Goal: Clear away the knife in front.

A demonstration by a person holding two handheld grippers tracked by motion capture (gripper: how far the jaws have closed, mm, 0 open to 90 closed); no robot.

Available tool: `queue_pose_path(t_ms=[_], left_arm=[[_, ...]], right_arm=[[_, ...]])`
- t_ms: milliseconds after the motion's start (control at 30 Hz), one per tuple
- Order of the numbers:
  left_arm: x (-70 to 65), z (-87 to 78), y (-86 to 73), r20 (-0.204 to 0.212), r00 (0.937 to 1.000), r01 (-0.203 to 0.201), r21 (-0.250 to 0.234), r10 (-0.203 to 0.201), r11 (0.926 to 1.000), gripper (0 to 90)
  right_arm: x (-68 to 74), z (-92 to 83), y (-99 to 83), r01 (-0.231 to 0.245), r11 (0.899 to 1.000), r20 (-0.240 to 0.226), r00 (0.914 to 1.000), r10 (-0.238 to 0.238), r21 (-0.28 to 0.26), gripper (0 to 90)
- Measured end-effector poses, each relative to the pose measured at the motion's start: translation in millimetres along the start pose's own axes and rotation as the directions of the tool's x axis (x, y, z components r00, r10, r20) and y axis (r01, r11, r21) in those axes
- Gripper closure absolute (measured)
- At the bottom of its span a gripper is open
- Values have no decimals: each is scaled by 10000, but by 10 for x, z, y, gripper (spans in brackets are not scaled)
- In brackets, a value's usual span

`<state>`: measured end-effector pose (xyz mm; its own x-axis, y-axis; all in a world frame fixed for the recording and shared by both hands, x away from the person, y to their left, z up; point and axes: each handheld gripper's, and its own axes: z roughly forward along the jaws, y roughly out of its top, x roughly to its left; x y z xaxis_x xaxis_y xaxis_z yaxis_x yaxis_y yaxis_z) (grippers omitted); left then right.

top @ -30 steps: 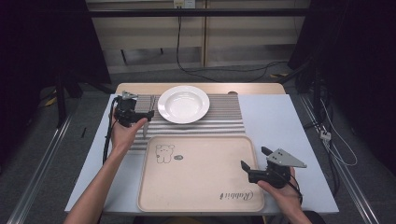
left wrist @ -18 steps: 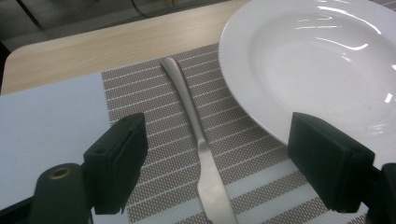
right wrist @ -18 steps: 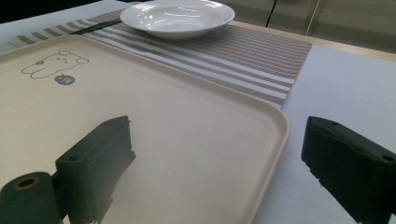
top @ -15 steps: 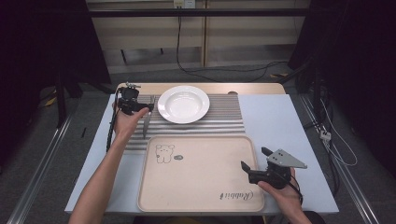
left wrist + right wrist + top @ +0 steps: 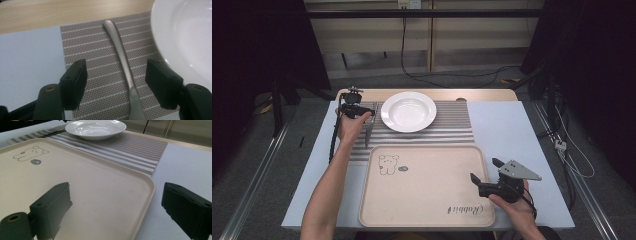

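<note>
**Left claw lined up over the cutlery handle, nothing grabbed**

So the left claw [image 5: 117, 85] sits at the far left end of the striped placemat [image 5: 452, 125], and from the left gripper view you can see a metal cutlery handle [image 5: 123, 62] running right between its two black jaws. The jaws have just been closing in, but there's a clear gap on both sides of the handle, so the pads aren't pressing on it. It lies flat on the mat, just beside the white plate [image 5: 408, 111]. Can't tell which utensil it is, since the business end is hidden under the claw. In the high view the piece [image 5: 368, 131] shows as a thin strip left of the plate.

The right claw [image 5: 486, 172] hangs over the near right edge of the beige tray [image 5: 427, 210] with the bear drawing, jaws wide apart and holding nothing. In the right gripper view the tray rim passes between its jaws. Everything's on a pale blue table [image 5: 512, 130].
</note>
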<state>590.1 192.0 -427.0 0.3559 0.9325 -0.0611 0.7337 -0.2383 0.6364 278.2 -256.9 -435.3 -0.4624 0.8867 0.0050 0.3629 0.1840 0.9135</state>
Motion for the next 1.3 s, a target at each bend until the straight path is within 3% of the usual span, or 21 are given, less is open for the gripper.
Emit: queue_pose_path(t_ms=[200,300,400,533,600,700,833,867,1033,1300], left_arm=[[-34,109,-8,163,9999,0,127,-2,9999,372],[-58,154,4,140,9997,-195,223,192,9996,430],[-98,189,51,57,9992,-386,722,383,9966,464],[-114,218,61,206,9992,-361,830,345,9959,528],[-118,247,54,127,9988,-483,1023,473,9936,561],[-140,253,54,-213,9991,-343,944,364,9949,592],[-113,238,56,40,9997,-229,1066,226,9940,681],[-113,238,56,40,9997,-229,1066,226,9940,774],[-104,214,57,162,9996,-251,1288,232,9913,788],[-121,182,61,148,9983,-588,1678,571,9841,794]], right_arm=[[-8,-4,-6,-33,10000,17,10000,33,29,93],[-7,-7,-6,-30,10000,-1,10000,30,14,93],[-2,-6,-6,-12,10000,-56,10000,12,-1,91],[-6,0,-5,-49,10000,-29,10000,49,20,91],[-5,0,-5,-40,10000,-27,10000,40,17,91],[-5,-3,-6,-32,10000,-33,10000,32,9,91],[-5,-3,-6,-20,10000,-35,10000,20,-7,90],[-4,-6,-6,-14,10000,-35,10000,14,-13,90],[-8,-6,-7,-44,10000,-31,10000,44,1,90],[-7,3,-6,-8,10000,-12,10000,8,34,90]])
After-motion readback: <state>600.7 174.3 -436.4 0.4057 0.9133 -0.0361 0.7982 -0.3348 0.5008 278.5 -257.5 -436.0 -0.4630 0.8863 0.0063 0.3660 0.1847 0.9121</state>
